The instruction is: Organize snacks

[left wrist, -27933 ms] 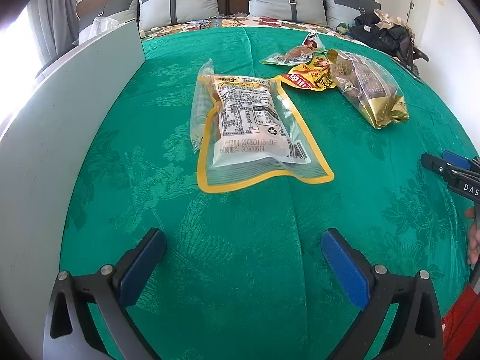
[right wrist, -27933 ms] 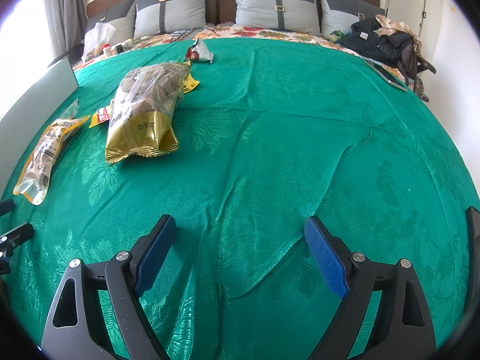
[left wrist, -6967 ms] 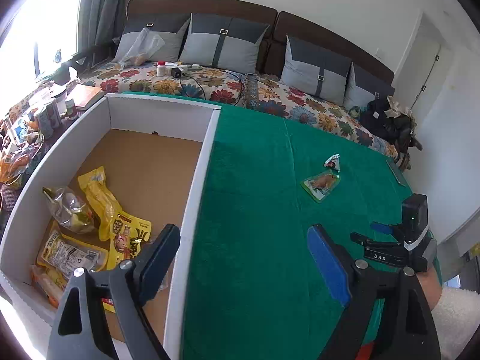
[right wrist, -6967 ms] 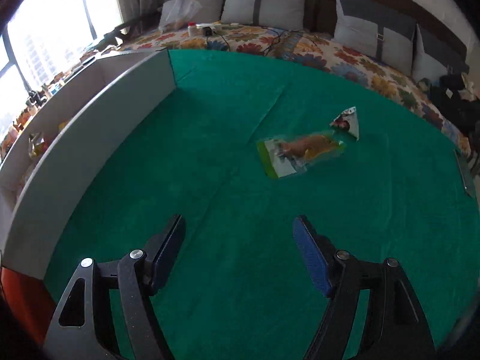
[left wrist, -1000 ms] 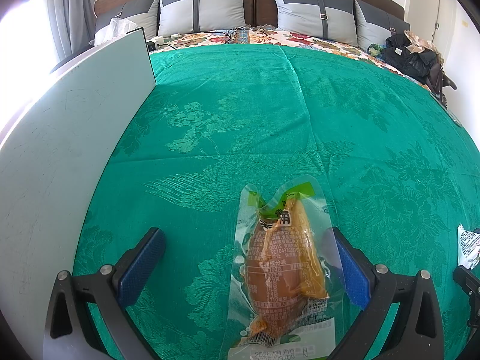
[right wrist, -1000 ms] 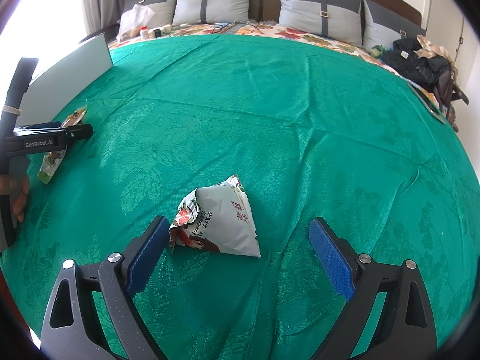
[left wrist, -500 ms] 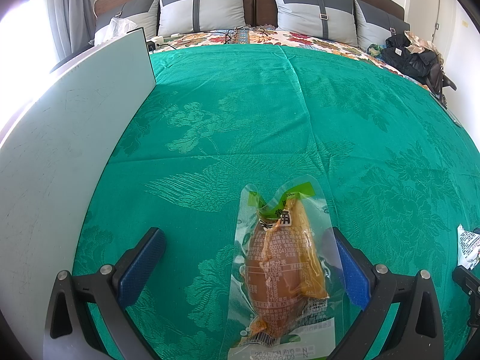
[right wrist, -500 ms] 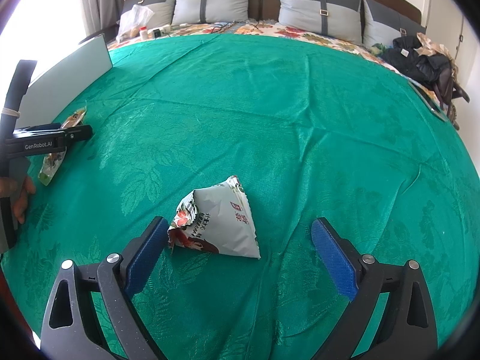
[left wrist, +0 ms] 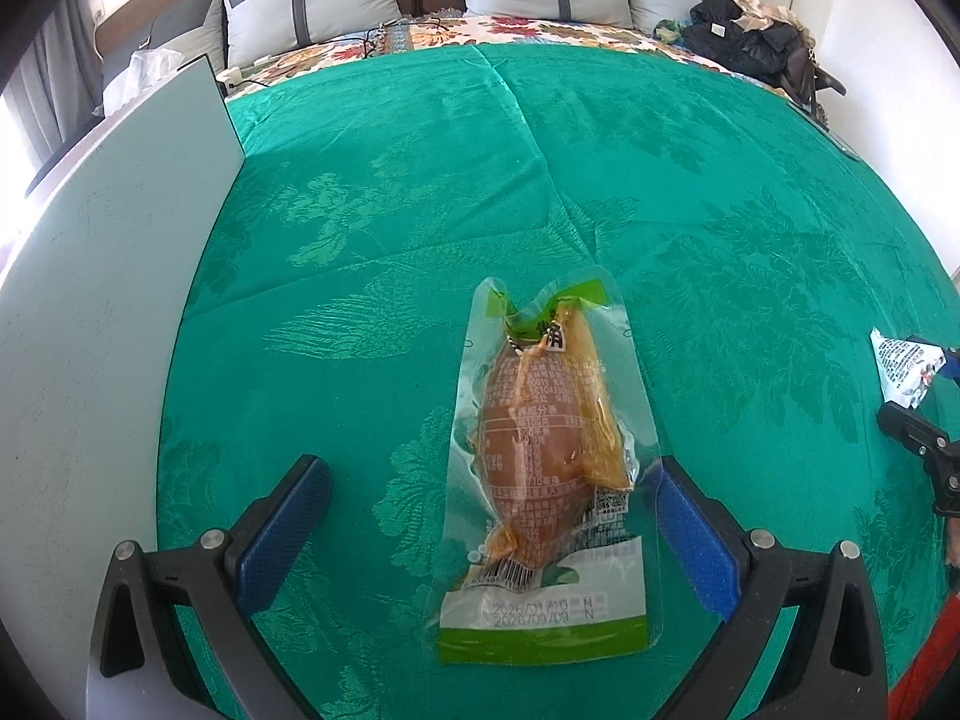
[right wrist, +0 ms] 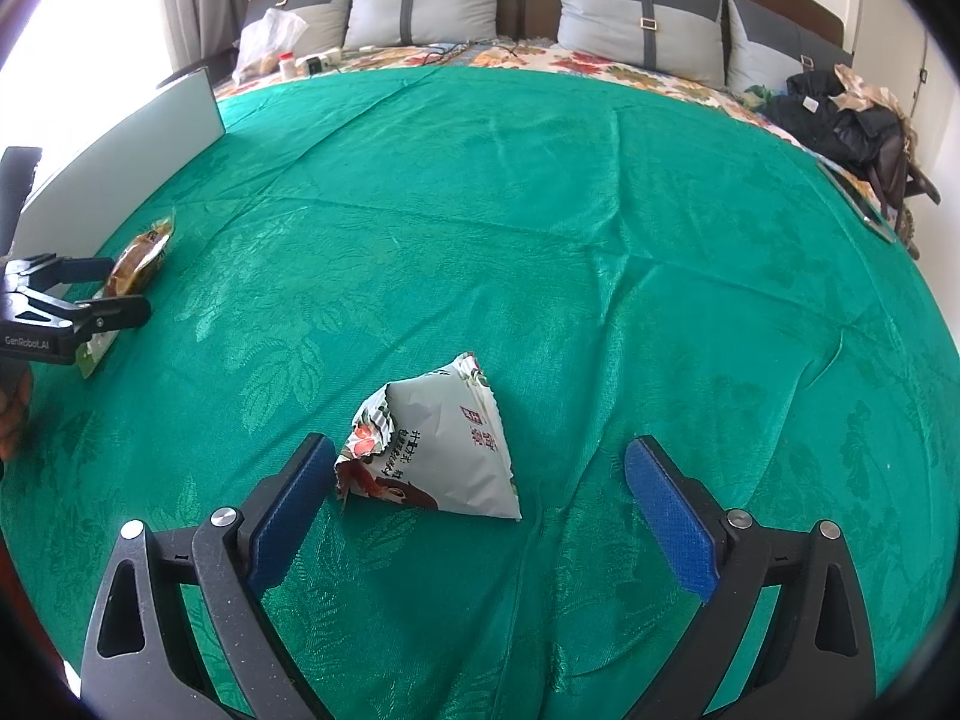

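Left tongs (left wrist: 492, 516): mine, spread wide, gripping nothing; they straddle the vacuum-packed snack pouch (left wrist: 543, 456).
Pouch: flat on the green bedspread (left wrist: 690, 228), near the white box wall (left wrist: 102, 300) at the bed's left edge.
Right tongs (right wrist: 480, 504): spread wide, empty, around the triangular snack packet (right wrist: 438, 450).
Packet: on the bedspread, touching the left finger.

Lying flat on the bed (left wrist: 690, 192): vacuum pouch (left wrist: 543, 456) between the spread fingers of the left gripper (left wrist: 489, 513), box wall (left wrist: 102, 276) to its left. Further right, triangular packet (right wrist: 435, 450) between the right gripper (right wrist: 480, 495) fingers, nearer the left one. Pillows (right wrist: 420, 0) far behind.
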`<state>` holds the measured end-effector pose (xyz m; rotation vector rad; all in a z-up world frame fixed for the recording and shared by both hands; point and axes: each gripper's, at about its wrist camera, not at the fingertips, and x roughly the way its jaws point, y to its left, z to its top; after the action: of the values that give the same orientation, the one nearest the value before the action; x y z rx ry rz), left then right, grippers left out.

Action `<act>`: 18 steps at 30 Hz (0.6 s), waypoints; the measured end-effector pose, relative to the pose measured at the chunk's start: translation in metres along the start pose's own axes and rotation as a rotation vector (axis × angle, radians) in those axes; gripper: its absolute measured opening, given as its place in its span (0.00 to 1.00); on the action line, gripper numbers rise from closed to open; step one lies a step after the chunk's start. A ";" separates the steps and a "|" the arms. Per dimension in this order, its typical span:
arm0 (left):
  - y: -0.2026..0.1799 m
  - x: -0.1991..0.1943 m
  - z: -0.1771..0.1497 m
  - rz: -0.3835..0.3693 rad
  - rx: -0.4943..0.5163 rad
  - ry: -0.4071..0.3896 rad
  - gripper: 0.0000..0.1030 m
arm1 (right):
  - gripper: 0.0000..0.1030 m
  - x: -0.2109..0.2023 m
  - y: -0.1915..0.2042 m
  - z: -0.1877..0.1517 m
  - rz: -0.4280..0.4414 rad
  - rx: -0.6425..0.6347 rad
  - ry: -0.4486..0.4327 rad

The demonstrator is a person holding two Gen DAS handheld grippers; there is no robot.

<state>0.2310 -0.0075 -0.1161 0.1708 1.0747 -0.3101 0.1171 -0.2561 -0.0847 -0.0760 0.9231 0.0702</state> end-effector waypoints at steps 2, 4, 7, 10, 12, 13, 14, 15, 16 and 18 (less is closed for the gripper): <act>-0.003 0.002 0.004 0.019 -0.033 0.036 1.00 | 0.96 0.000 0.000 0.000 0.000 0.000 0.001; -0.006 0.004 0.008 0.032 -0.056 0.066 1.00 | 0.96 0.001 0.000 0.001 0.014 -0.014 0.020; -0.009 0.005 0.009 0.034 -0.062 0.082 1.00 | 0.94 0.002 -0.006 0.008 0.063 -0.056 0.149; -0.008 0.006 0.010 0.030 -0.061 0.096 1.00 | 0.94 -0.006 -0.026 0.012 0.115 0.036 0.230; -0.009 0.006 0.011 0.030 -0.063 0.107 1.00 | 0.94 -0.009 -0.031 0.014 0.131 0.066 0.257; -0.008 0.007 0.013 0.030 -0.064 0.116 1.00 | 0.94 -0.011 -0.030 0.017 0.130 0.060 0.255; -0.008 0.008 0.015 0.031 -0.066 0.128 1.00 | 0.94 -0.014 -0.025 0.020 0.120 0.040 0.241; -0.008 0.009 0.017 0.031 -0.067 0.144 1.00 | 0.94 -0.015 -0.020 0.024 0.111 0.019 0.223; -0.008 0.010 0.020 0.029 -0.064 0.165 1.00 | 0.94 -0.016 -0.014 0.028 0.109 0.001 0.208; -0.007 0.013 0.024 0.018 -0.047 0.210 1.00 | 0.94 -0.010 -0.001 0.032 0.116 -0.017 0.206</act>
<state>0.2540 -0.0234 -0.1159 0.1739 1.2864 -0.2538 0.1368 -0.2545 -0.0573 -0.0461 1.1323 0.1805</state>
